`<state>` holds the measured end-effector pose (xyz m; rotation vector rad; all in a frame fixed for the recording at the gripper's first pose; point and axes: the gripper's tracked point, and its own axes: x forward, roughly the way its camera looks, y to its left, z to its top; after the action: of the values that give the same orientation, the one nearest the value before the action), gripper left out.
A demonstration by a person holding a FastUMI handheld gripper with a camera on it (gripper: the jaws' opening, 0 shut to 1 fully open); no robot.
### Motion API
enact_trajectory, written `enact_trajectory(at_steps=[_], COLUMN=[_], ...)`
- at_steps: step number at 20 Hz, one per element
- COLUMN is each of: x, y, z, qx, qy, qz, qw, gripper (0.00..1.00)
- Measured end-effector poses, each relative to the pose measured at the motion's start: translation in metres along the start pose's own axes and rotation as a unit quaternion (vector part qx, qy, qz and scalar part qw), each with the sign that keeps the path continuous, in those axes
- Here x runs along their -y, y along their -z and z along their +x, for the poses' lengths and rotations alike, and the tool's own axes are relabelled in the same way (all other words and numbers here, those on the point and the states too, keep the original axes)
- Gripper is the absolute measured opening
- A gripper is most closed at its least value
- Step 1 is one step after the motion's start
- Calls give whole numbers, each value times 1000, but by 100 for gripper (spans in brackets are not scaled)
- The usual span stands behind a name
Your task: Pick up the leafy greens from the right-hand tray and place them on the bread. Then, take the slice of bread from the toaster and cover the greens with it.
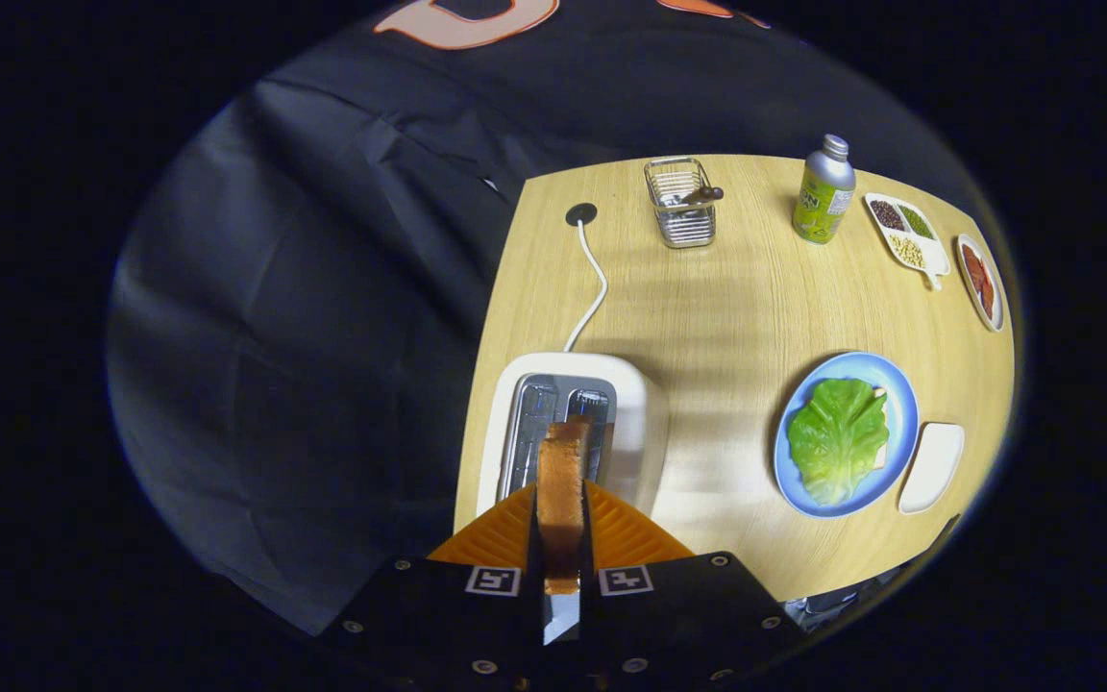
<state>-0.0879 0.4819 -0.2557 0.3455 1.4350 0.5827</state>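
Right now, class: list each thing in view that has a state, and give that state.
Fingers: shut on the bread slice.
Bread slice: upright, held above the toaster.
Toaster: slots empty.
Blue plate: holds lettuce-covered bread.
Lettuce: lying flat.
Bottle: upright, capped.

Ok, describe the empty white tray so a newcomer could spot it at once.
Start at the wooden table and find the blue plate with the lettuce, off to the right of the gripper, which is shut on a bread slice above the toaster. The tray lies just right of that plate. Unlike the divided dish further back, it holds nothing.
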Motion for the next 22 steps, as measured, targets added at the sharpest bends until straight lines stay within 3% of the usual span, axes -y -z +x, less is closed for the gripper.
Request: enact_trajectory(at_steps=[3,10,22], x=[17,95,218], y=[-9,-14,6], z=[-24,-56,-29], qx=[26,57,52], qy=[-29,-48,-61], qz=[7,28,59], qw=[999,997,995], gripper=[15,15,15])
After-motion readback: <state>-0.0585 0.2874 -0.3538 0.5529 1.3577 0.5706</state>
